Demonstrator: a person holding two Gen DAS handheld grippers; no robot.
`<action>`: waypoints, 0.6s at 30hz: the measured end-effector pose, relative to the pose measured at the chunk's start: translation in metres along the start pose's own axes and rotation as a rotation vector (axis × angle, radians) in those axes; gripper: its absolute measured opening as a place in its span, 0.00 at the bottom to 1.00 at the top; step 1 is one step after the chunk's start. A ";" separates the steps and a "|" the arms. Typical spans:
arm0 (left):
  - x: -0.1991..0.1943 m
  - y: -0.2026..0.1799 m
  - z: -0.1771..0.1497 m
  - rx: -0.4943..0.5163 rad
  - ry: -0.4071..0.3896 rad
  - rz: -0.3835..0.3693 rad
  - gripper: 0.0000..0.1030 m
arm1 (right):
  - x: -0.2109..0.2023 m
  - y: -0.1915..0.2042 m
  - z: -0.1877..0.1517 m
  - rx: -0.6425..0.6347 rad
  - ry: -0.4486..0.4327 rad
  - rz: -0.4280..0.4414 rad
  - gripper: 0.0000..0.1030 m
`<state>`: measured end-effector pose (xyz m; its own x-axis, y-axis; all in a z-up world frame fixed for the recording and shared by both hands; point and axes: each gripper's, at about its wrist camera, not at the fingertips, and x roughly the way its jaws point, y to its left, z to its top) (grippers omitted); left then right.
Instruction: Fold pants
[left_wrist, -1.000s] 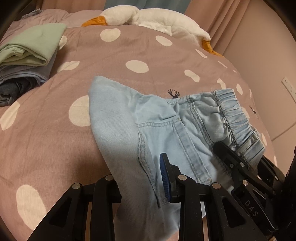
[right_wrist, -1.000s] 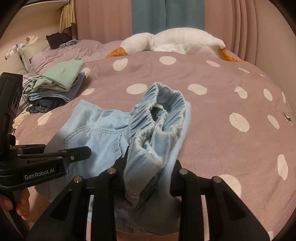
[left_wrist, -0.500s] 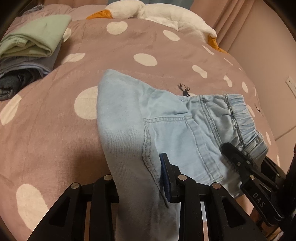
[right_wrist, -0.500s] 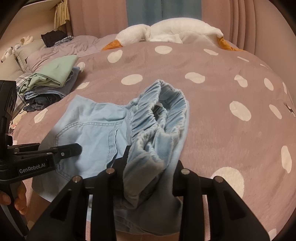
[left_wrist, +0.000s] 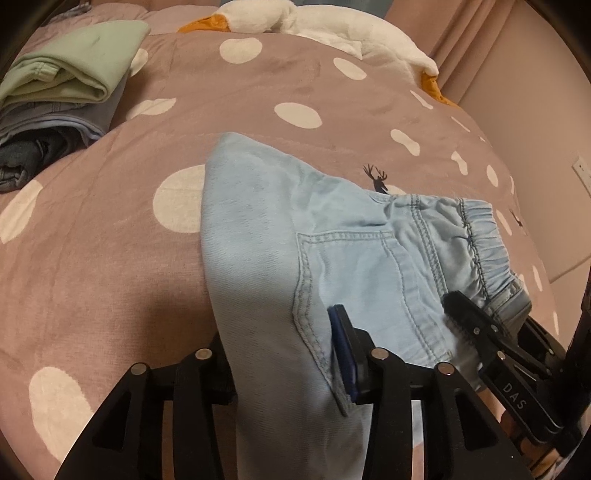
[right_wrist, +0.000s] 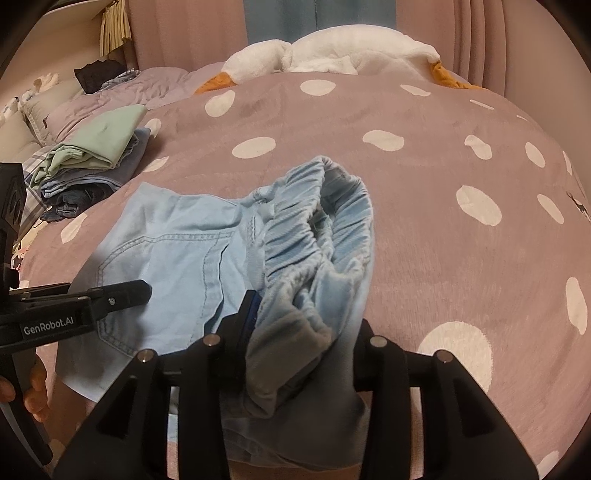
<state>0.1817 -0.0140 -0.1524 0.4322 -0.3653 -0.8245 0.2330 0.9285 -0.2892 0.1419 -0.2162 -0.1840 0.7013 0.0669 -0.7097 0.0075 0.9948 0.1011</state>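
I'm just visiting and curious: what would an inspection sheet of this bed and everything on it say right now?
Surface: pink polka-dot bedspread, lightly wrinkled.
Job's things: light blue pants lie partly folded, pocket up, elastic waistband bunched.
Clutter: folded clothes stack at far left; white goose plush at the far edge.
Grippers: left hand-held gripper and right hand-held gripper each have pants fabric between the jaws, which have just been opening.
Cables: nothing seen.
Surroundings: pink curtains, wall socket.

We see light blue denim pants (left_wrist: 332, 236) on a dusty pink bedspread (left_wrist: 110, 229) with white dots. Beyond the pants lies a white plush goose (right_wrist: 351, 55) with orange beak; left, a mint green garment (left_wrist: 74, 70) tops darker blue ones.
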 end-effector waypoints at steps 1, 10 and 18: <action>0.000 0.000 0.000 0.000 0.000 0.000 0.42 | 0.001 0.000 0.000 0.002 0.001 -0.002 0.41; 0.001 0.005 0.000 -0.008 0.002 0.016 0.54 | 0.005 -0.005 -0.002 0.017 0.014 -0.016 0.48; 0.002 0.010 0.001 -0.012 0.002 0.040 0.66 | 0.008 -0.008 -0.002 0.028 0.020 -0.026 0.54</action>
<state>0.1857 -0.0059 -0.1569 0.4388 -0.3279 -0.8366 0.2056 0.9430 -0.2618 0.1458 -0.2239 -0.1923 0.6861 0.0431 -0.7262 0.0458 0.9937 0.1022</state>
